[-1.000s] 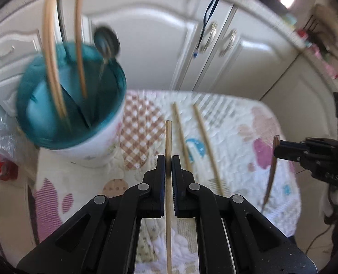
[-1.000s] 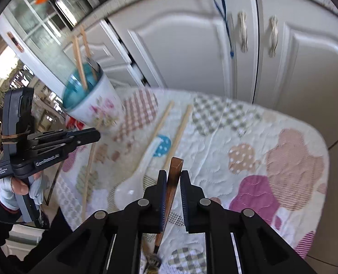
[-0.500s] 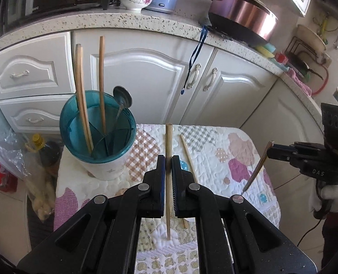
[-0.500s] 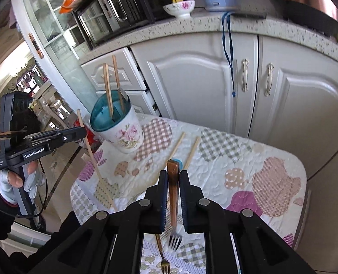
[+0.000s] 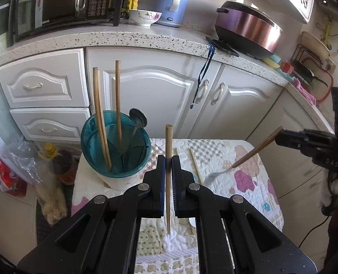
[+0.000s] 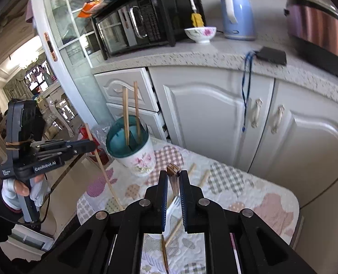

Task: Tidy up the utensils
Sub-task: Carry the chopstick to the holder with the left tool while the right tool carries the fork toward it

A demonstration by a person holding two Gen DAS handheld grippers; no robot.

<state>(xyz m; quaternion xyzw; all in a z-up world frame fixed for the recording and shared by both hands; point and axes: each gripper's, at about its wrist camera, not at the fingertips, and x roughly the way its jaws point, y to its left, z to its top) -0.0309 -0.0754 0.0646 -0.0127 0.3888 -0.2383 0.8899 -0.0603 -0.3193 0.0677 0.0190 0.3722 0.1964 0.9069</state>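
Observation:
A teal-rimmed floral utensil holder (image 5: pixel 116 146) stands at the table's far left corner, holding three chopsticks and a metal spoon (image 5: pixel 138 121). My left gripper (image 5: pixel 168 162) is shut on a bamboo chopstick (image 5: pixel 168 141), held upright above the table, right of the holder. My right gripper (image 6: pixel 174 178) is shut on a wooden-handled fork (image 6: pixel 173 173), tines down; it also shows in the left wrist view (image 5: pixel 255 150). Two chopsticks (image 5: pixel 195 166) lie on the quilted cloth. The holder shows in the right wrist view (image 6: pixel 130 146), the left gripper (image 6: pixel 86 146) left of it.
The small table has a patterned quilt cover (image 5: pixel 244 171). White cabinets (image 5: pixel 159 96) stand behind it under a counter with a microwave (image 5: pixel 61 2), kettle (image 5: pixel 173 2) and rice cooker (image 5: pixel 248 29). Bags and bottles (image 5: pixel 50 159) sit on the floor at left. Another utensil (image 6: pixel 164 251) lies near the table's front.
Both grippers have risen well above the table, carrying the chopstick and the fork. The holder now looks smaller and farther below. The fork's handle has tilted.

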